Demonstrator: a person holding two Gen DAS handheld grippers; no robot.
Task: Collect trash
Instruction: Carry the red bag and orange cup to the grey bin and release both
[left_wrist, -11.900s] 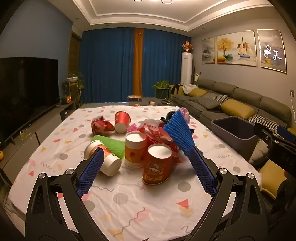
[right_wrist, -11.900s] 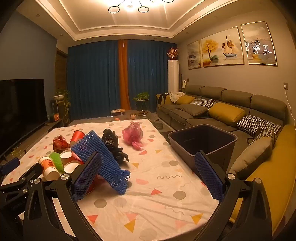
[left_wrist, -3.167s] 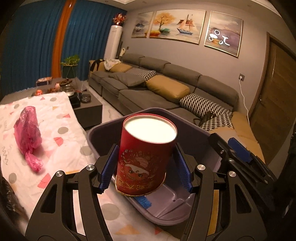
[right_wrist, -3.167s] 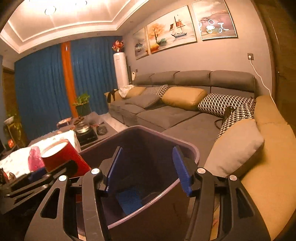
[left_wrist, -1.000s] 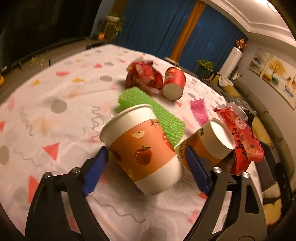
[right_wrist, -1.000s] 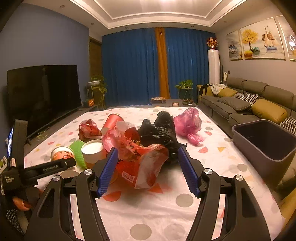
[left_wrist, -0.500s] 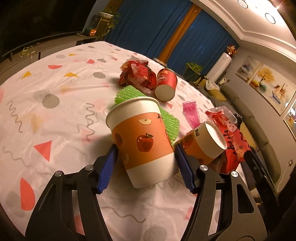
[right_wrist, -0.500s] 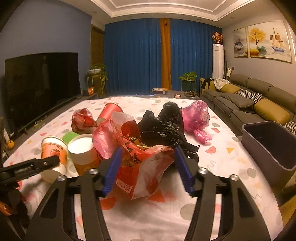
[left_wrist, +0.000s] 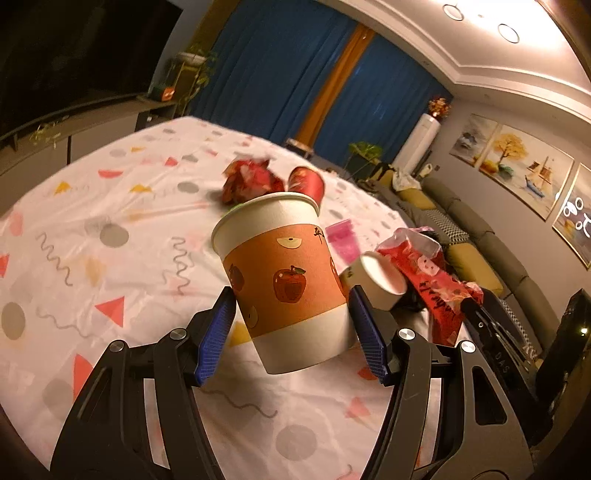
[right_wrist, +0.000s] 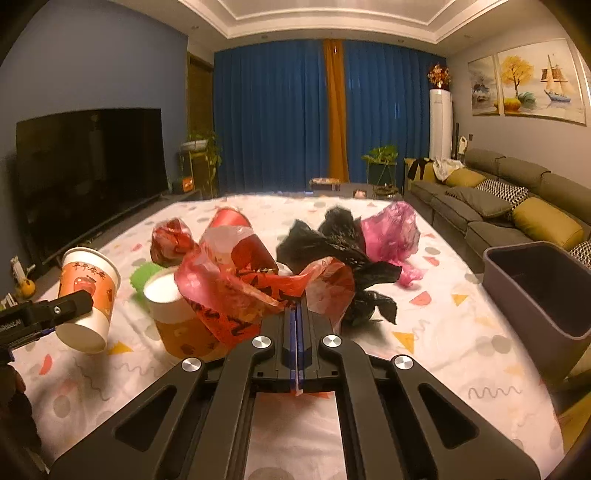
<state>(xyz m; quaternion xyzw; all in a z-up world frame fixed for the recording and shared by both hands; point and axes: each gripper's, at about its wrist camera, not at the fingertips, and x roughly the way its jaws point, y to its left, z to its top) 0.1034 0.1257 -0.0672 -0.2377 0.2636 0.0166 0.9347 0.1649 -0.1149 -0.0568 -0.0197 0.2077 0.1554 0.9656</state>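
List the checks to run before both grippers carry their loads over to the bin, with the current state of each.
1. Left gripper clamped on the apple-print paper cup: ok, pads on both sides.
2. Cup off the tablecloth: ok, seen lifted and tilted in the right wrist view.
3. Right gripper closed on the red plastic bag: ok, jaws together on the film.
4. Bag free of the orange cup beneath: cannot tell.
5. Grey bin open and reachable: ok.
6. Bin contents: cannot tell.

Dim warm ceiling light (fisheye-bent edges), left view slightly motion-blurred
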